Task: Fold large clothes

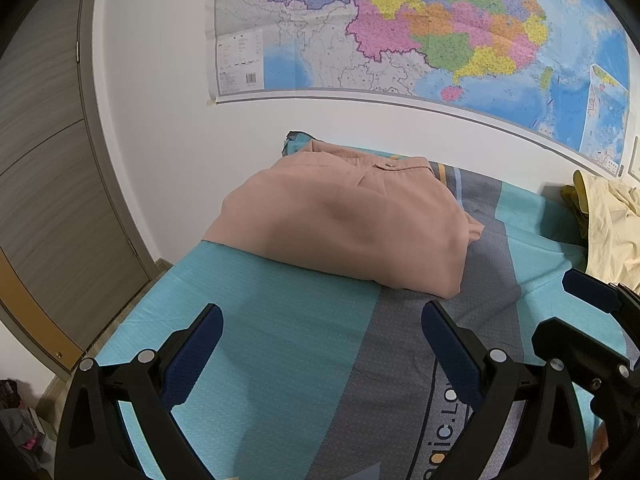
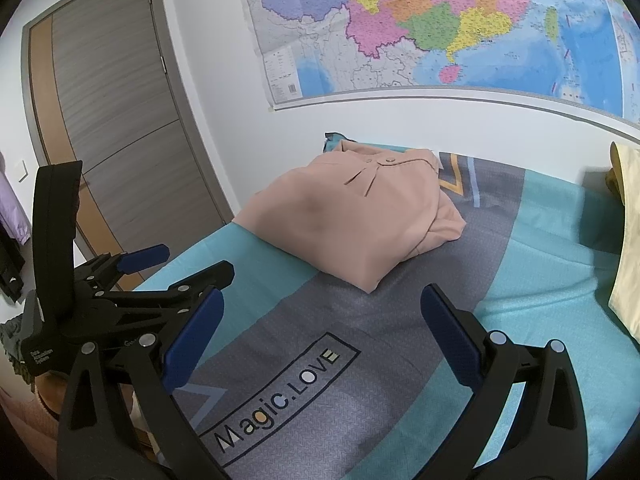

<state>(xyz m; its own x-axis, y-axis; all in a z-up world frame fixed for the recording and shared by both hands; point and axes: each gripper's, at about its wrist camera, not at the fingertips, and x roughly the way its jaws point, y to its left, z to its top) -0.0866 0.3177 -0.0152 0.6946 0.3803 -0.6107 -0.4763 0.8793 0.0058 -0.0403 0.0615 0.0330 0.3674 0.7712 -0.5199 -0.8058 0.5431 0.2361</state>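
A folded peach-pink garment (image 1: pixel 344 220) lies on the teal and grey bed sheet (image 1: pixel 280 340) near the far wall; it also shows in the right wrist view (image 2: pixel 352 216). My left gripper (image 1: pixel 322 320) is open and empty, held above the sheet short of the garment. My right gripper (image 2: pixel 320 304) is open and empty, also short of the garment. The right gripper shows at the right edge of the left wrist view (image 1: pixel 592 320). The left gripper shows at the left of the right wrist view (image 2: pixel 152 268).
A pale yellow garment (image 1: pixel 612 232) lies in a heap at the bed's right side (image 2: pixel 628 240). A large map (image 1: pixel 400 28) hangs on the white wall behind the bed. A grey-brown door (image 2: pixel 116 120) stands to the left. The sheet carries a "Magic.LOVE" print (image 2: pixel 280 396).
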